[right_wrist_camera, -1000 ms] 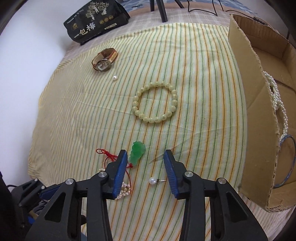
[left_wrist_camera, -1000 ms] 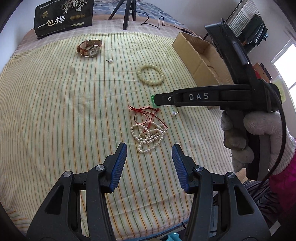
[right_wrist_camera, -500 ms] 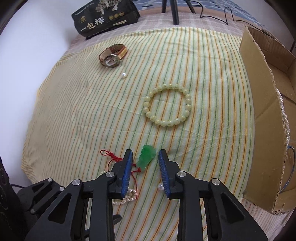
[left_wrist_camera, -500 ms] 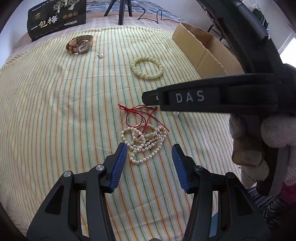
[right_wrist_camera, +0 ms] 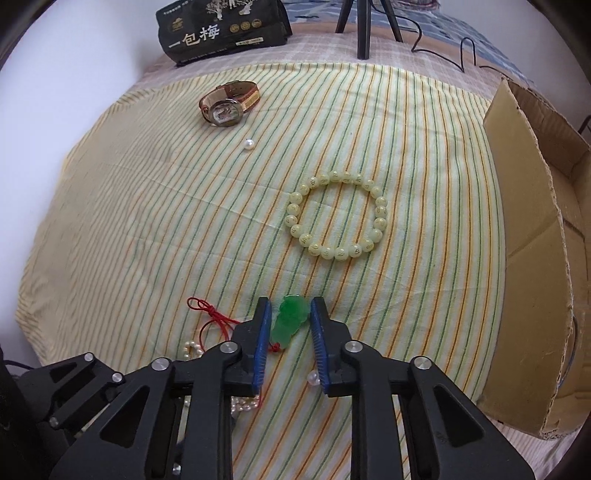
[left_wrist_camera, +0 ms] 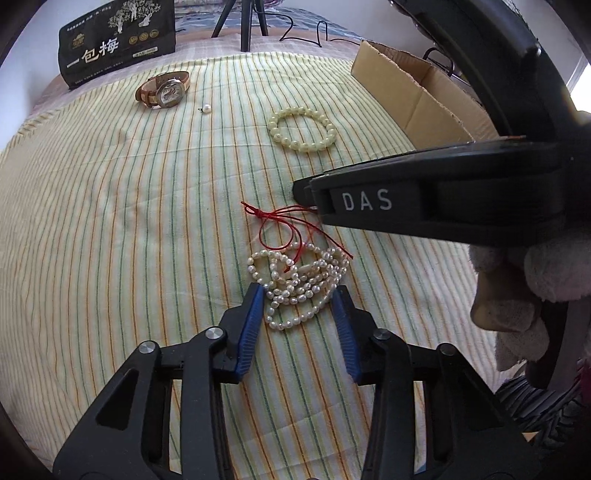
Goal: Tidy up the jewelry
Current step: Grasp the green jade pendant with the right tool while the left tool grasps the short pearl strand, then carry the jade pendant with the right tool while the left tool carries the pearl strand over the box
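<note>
A heap of small white pearls point(left_wrist_camera: 295, 284) tangled with a red cord point(left_wrist_camera: 284, 225) lies on the striped cloth point(left_wrist_camera: 110, 221). My left gripper point(left_wrist_camera: 299, 306) points down with the heap between its blue pads; the jaws are closing and the pads sit at the outer beads. A green jade pendant point(right_wrist_camera: 290, 319) on that red cord point(right_wrist_camera: 214, 314) lies between the pads of my right gripper point(right_wrist_camera: 290, 328). Its jaws are also closing, with slim gaps still showing beside the pendant. A gloved hand point(left_wrist_camera: 517, 295) holds the right gripper just past the pearls.
On the cloth lie a pale bead bracelet point(right_wrist_camera: 338, 218), a brown-strapped watch point(right_wrist_camera: 229, 103), a loose pearl point(right_wrist_camera: 249, 144) and a pearl earring point(right_wrist_camera: 313, 377). An open cardboard box point(right_wrist_camera: 528, 240) stands at the right. A black packet point(left_wrist_camera: 118, 44) and tripod legs point(left_wrist_camera: 243, 22) are at the back.
The left gripper has come down over the pearl heap and its jaws have narrowed around it. The right gripper's jaws have narrowed around the green pendant.
</note>
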A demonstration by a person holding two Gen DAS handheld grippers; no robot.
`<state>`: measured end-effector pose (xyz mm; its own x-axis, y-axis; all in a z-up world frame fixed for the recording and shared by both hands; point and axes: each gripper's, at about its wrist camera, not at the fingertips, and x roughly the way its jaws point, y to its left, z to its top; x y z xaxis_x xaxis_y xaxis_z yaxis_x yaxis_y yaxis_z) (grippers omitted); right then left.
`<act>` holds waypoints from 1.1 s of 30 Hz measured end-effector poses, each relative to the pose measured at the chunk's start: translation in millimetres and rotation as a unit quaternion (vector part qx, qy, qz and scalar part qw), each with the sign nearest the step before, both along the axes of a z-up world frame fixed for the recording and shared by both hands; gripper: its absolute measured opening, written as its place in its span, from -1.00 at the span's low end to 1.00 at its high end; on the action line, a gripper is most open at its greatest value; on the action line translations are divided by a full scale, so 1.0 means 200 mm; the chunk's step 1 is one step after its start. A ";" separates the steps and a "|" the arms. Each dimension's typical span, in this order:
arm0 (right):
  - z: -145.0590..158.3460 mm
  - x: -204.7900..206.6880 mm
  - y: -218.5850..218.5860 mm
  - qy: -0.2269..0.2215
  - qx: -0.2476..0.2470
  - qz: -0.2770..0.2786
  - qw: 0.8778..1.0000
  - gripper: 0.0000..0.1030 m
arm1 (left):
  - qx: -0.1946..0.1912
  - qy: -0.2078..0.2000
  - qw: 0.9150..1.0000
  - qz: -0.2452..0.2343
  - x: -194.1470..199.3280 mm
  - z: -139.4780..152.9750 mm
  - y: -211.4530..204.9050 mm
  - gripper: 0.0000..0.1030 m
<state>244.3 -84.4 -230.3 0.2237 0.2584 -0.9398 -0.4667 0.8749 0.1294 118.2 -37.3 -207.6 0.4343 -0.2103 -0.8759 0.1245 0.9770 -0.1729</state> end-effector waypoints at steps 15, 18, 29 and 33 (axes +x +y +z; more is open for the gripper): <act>0.02 -0.02 -0.03 -0.012 0.008 0.010 1.000 -0.71 | 0.001 0.006 1.000 0.027 0.02 0.00 0.09 -0.87; 0.03 -0.02 -0.05 -0.015 0.013 0.005 1.000 -0.71 | -0.016 0.011 0.999 0.040 0.02 0.01 0.13 -0.88; 0.16 0.00 -0.14 -0.026 0.059 -0.019 0.998 -0.71 | -0.063 -0.013 0.995 0.080 0.01 0.14 0.26 -0.89; 0.25 0.00 -0.16 -0.039 0.078 -0.021 0.996 -0.71 | -0.073 -0.035 0.993 0.083 0.00 0.24 0.28 -0.90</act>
